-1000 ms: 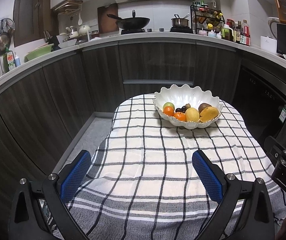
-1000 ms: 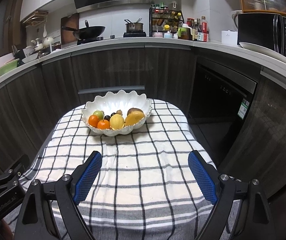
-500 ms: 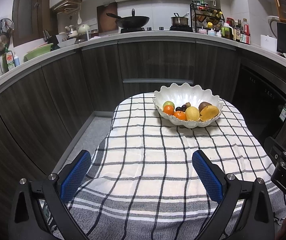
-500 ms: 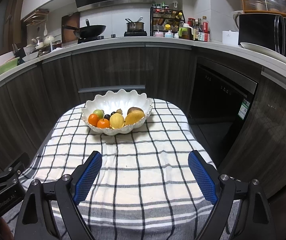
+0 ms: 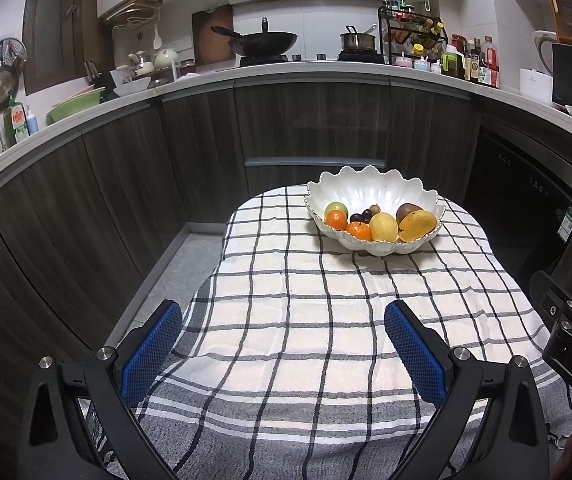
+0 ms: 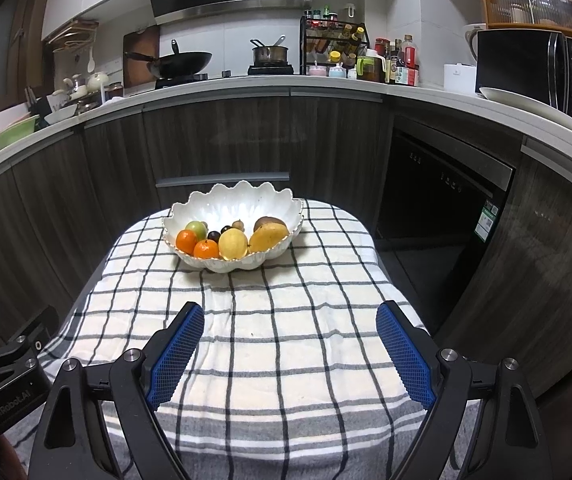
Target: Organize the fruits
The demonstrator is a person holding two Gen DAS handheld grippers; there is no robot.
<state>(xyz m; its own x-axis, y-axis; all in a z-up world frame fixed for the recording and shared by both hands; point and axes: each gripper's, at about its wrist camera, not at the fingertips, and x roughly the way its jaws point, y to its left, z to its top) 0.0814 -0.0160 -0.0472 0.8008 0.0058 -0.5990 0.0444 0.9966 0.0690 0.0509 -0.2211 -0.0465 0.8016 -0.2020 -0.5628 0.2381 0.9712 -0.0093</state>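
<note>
A white scalloped bowl [image 5: 370, 188] stands at the far end of a small table under a checked cloth [image 5: 306, 320]. It holds two oranges [image 5: 336, 220], a lemon [image 5: 383, 227], a mango [image 5: 417, 225], a green apple [image 5: 334, 207], a brown fruit and small dark fruits. The bowl also shows in the right wrist view [image 6: 237, 204], with the lemon [image 6: 232, 242] and mango [image 6: 267, 236]. My left gripper [image 5: 283, 316] is open and empty over the near cloth. My right gripper [image 6: 290, 316] is open and empty beside it.
Dark cabinets under a white counter [image 5: 306, 70] curve round the table. The counter carries a wok [image 5: 261, 42], a pot, a bottle rack and a microwave [image 6: 534, 66]. A dishwasher front [image 6: 438, 200] is at the right. Grey floor [image 5: 181, 264] lies left of the table.
Both grippers stay open and hold nearly still. The views have shifted only very slightly. The fruits have not moved.
</note>
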